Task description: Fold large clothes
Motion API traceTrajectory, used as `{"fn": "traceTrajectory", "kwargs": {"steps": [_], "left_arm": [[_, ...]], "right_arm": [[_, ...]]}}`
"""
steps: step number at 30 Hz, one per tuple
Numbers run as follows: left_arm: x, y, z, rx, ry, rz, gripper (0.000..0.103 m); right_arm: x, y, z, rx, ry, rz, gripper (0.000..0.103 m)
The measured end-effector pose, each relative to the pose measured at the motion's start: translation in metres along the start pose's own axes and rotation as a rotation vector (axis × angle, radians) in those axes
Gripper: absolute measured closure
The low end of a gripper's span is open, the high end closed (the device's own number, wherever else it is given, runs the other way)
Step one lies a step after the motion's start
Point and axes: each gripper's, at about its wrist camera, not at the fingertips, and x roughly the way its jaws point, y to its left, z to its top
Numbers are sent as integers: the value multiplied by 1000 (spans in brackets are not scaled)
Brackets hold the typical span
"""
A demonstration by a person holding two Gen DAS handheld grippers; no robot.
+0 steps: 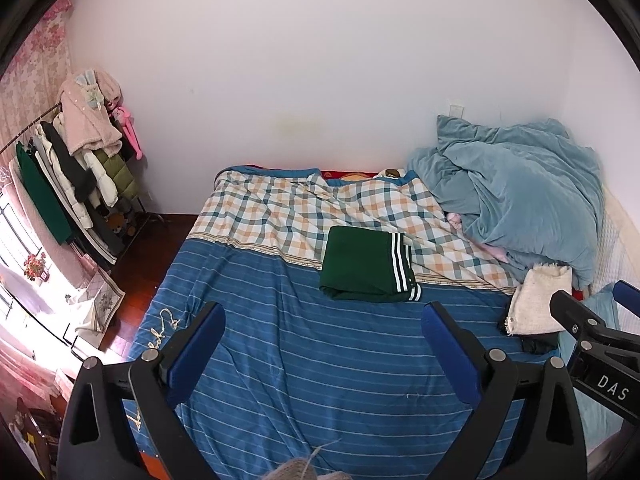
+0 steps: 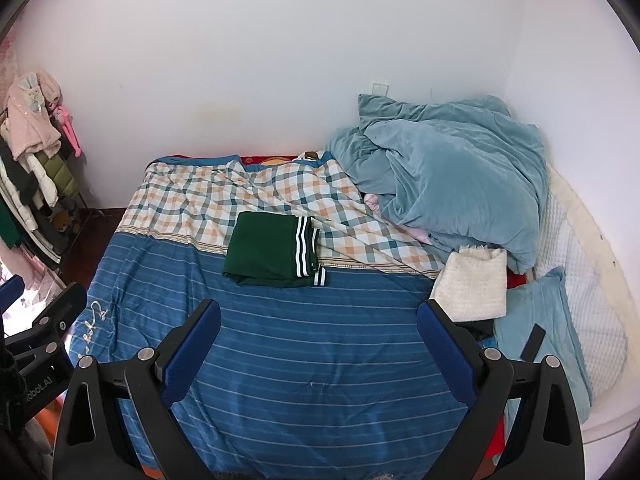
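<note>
The left gripper (image 1: 324,344) hung above the near part of the bed, its two blue-padded fingers (image 1: 199,344) spread wide with nothing between them but the bedcover below. The right gripper (image 2: 319,340) hung the same way, its fingers (image 2: 444,346) wide apart and holding nothing; part of it also showed at the right edge of the left wrist view, so the two tools were side by side. The folded green garment (image 1: 362,263), a neat rectangle with white stripes along its right end, lay near the middle of the bed, across the line where the blue striped cover (image 1: 320,360) met the checked sheet (image 1: 280,208), well apart from both grippers. Toward the bed's right edge a folded cream knit (image 2: 472,284) lay on something dark, just beside a crumpled light blue blanket (image 2: 448,176) heaped in the far right corner against the white wall (image 2: 280,60). A light blue pillow (image 2: 532,344) lay at the right edge nearer the camera, with a small dark flat object on it that was too small to identify. Beyond the bed's left edge, a clothes rack (image 1: 72,168) hung with coats and a pink fleece stood on the dark wooden floor (image 1: 160,236).
</note>
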Motion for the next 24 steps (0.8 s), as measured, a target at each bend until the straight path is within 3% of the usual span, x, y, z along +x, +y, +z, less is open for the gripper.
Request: {"fn": "traceTrajectory", "kwargs": {"steps": [24], "left_arm": [[-8, 2, 9, -7, -13, -2, 3]], "right_arm": [[-7, 0, -3, 10, -13, -15, 3]]}}
